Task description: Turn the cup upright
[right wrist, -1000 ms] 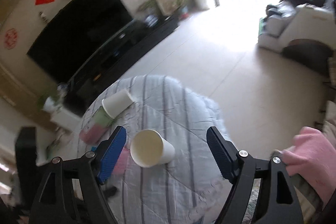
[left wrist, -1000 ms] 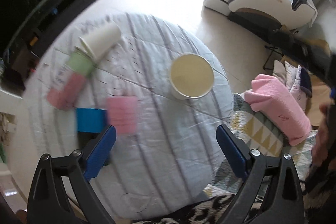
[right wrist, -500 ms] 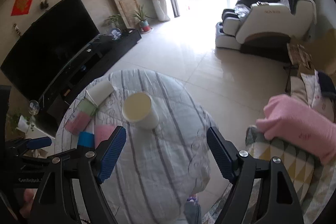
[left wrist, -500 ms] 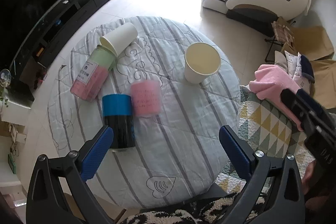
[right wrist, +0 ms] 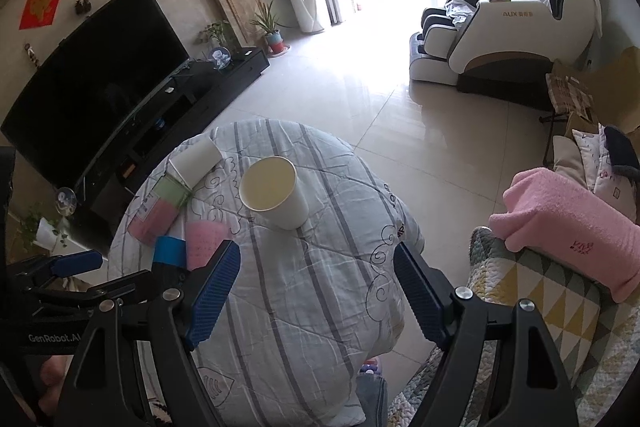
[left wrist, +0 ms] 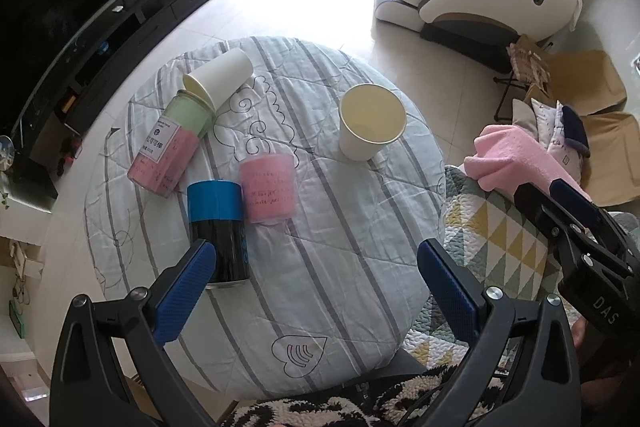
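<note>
A white paper cup [left wrist: 370,125] stands upright, mouth up, on the right side of the round table [left wrist: 340,267]; it also shows in the right wrist view [right wrist: 276,193]. A second white paper cup [left wrist: 220,77] lies on its side at the far left, also in the right wrist view [right wrist: 196,161]. My left gripper [left wrist: 316,277] is open and empty, held above the table's near edge. My right gripper [right wrist: 318,281] is open and empty, well back from the upright cup. The right gripper also shows at the right in the left wrist view [left wrist: 576,223].
A green-and-pink jar [left wrist: 170,145], a pink cup [left wrist: 270,187] and a black can with a blue band [left wrist: 218,227] lie on the table's left half. A sofa with a pink towel [left wrist: 516,163] is at the right. A TV stand [left wrist: 120,27] is beyond the table.
Both grippers have pulled back and up from the table, so the upright cup looks farther away. Both stay open. The cups and jars have not moved.
</note>
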Demonstrator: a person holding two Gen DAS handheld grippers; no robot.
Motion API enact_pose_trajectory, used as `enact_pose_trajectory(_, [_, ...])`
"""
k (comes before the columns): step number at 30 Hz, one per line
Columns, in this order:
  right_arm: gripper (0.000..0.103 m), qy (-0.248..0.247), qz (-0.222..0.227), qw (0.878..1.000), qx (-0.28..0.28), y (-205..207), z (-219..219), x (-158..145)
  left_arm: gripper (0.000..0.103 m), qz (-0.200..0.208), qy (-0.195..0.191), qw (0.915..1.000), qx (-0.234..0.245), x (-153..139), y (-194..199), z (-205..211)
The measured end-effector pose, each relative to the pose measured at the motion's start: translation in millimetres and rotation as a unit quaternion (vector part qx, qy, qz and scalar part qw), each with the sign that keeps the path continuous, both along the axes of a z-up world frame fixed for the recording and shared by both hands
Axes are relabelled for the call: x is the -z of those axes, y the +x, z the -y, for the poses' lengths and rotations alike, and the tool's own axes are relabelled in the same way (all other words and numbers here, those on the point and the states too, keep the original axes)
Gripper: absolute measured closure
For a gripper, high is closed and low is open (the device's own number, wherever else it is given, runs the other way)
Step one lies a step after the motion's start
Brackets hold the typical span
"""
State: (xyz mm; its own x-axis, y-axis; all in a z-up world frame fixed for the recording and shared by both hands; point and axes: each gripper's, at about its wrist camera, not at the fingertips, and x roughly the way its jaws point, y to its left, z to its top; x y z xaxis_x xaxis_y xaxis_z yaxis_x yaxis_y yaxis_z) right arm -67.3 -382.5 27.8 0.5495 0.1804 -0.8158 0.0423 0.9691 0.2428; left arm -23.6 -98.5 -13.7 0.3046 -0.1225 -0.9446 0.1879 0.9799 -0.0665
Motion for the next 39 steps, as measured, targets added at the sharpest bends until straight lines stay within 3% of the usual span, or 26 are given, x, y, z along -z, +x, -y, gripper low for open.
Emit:
enact_pose_trajectory(15, [0.023,0.008,-0.001,1.0,0.006,8,3,2,0.001,0.001,0.008,0.9993,0.037,0,15,20])
enact_pose_trajectory(39, [0.023,0.018,-0.007,1.0,0.018,13,17,7,0.001,0.008,0.022,0.9991,0.034,0,25,31])
